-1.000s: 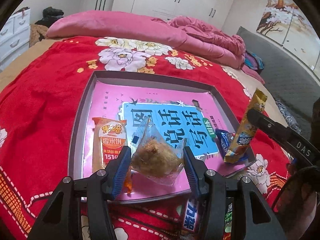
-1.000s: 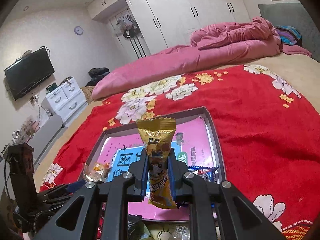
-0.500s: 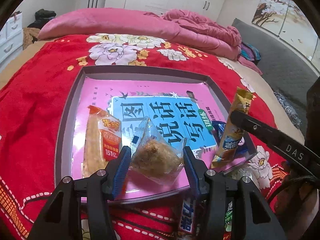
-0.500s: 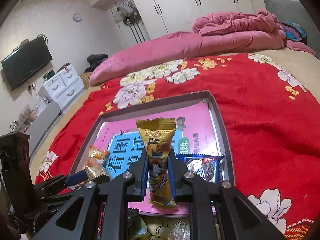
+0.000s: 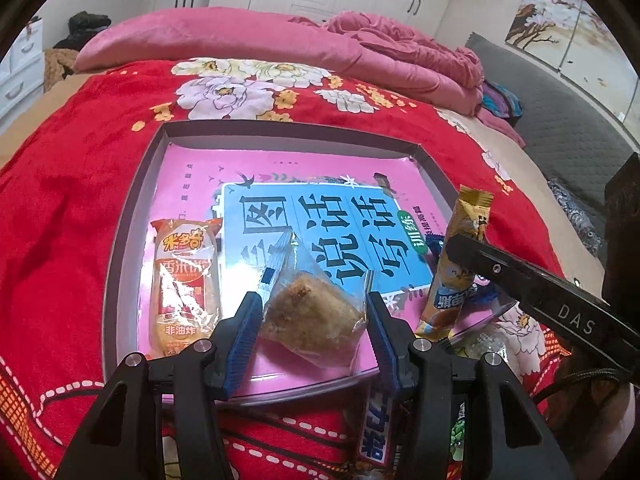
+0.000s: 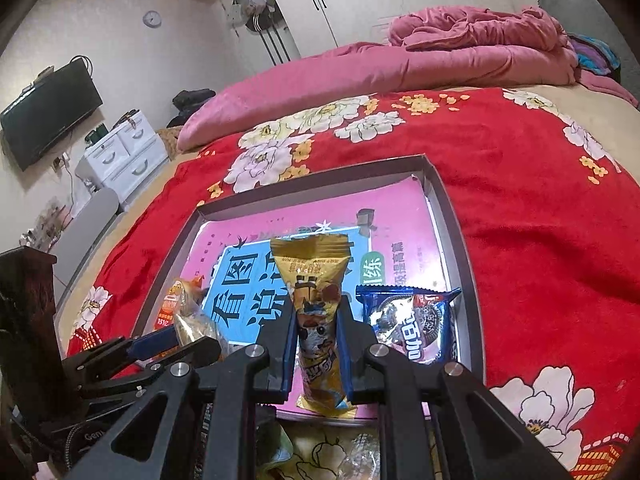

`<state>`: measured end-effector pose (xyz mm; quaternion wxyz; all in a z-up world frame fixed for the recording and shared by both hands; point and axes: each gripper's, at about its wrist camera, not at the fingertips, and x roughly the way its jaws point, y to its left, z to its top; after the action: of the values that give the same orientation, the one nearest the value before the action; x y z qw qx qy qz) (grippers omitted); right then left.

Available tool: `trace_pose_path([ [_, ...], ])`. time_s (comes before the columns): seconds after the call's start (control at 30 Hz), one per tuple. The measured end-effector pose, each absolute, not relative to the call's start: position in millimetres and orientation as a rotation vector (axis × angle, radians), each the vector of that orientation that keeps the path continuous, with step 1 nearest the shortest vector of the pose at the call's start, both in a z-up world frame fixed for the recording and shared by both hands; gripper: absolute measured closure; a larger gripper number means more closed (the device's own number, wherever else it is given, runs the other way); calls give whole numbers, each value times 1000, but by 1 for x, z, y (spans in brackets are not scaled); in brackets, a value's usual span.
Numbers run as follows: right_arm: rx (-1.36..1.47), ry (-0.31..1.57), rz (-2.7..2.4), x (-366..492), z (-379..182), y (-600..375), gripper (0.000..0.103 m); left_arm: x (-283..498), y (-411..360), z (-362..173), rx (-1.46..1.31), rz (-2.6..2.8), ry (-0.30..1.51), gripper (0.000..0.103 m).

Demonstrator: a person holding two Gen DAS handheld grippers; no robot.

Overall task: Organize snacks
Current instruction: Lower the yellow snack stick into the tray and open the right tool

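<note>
A grey-rimmed tray (image 5: pixel 132 216) with a pink and blue book cover inside lies on the red floral blanket. My left gripper (image 5: pixel 312 320) is shut on a clear packet with a brown cake (image 5: pixel 312 312), just above the tray's near edge. An orange rice-cracker packet (image 5: pixel 184 284) lies in the tray to its left. My right gripper (image 6: pixel 316 340) is shut on a yellow snack bar (image 6: pixel 316 300), held upright over the tray's near right part; it also shows in the left wrist view (image 5: pixel 456 276). A blue cookie packet (image 6: pixel 412 320) lies in the tray's right corner.
More loose snack packets (image 5: pixel 376 432) lie on the blanket just in front of the tray. A pink quilt (image 6: pixel 400 64) is heaped at the far end of the bed. White drawers (image 6: pixel 124 152) and a wall TV (image 6: pixel 48 112) stand at the left.
Both grippers have come lower and closer over the tray with their snacks still held. The yellow bar has dropped beside the blue cookie packet.
</note>
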<state>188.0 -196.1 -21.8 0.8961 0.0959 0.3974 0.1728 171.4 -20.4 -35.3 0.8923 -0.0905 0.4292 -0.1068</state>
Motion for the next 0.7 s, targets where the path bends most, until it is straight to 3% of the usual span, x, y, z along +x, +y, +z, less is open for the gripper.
trace_pose_path([
  [0.7,183,895,360,189,-34,-191,82,169,-24,-36,-155,-211,894,48],
])
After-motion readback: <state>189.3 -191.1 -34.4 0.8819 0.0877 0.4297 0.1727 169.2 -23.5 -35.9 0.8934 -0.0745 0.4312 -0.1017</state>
